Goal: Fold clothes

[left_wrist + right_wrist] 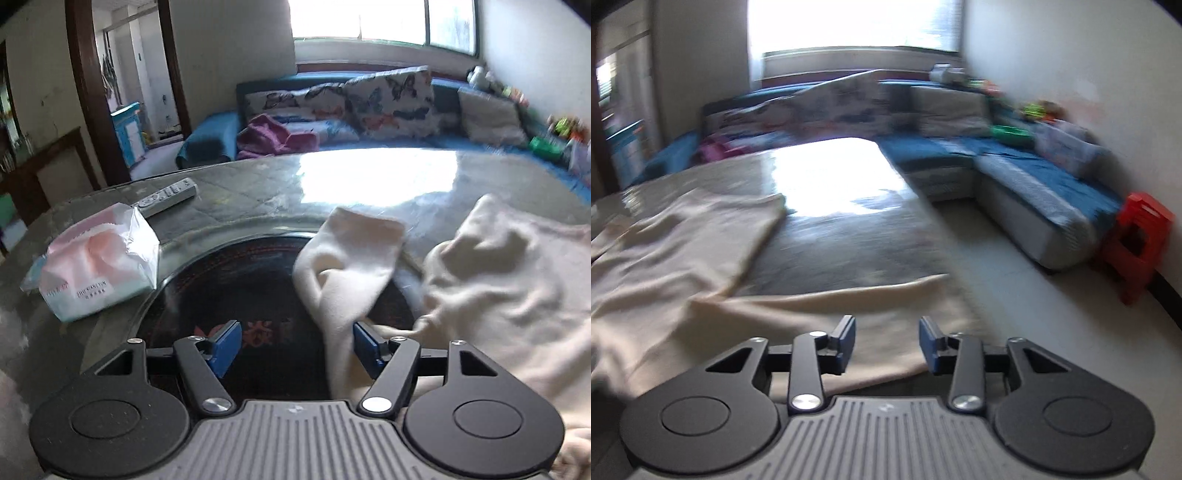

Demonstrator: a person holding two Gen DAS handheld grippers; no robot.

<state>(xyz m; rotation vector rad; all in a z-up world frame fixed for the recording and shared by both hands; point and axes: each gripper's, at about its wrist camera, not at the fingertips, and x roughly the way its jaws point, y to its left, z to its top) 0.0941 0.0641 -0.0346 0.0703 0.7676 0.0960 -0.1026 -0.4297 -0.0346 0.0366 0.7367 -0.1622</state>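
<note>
Left hand-held gripper (293,341) is spread, a cream garment (491,273) sleeve draped against its right finger. Right hand-held gripper (887,341) hovers spread over the hem. On the tabletop (240,184), it looks light, floppy; I'd pinch edges.

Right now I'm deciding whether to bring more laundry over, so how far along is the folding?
Barely begun. Nothing looks folded: the cream garment lies rumpled across the table. In hand: the left gripper is open, a sleeve draped against one finger but not pinched. The right gripper is open over the hem, holding nothing. Every fold is left.
</note>
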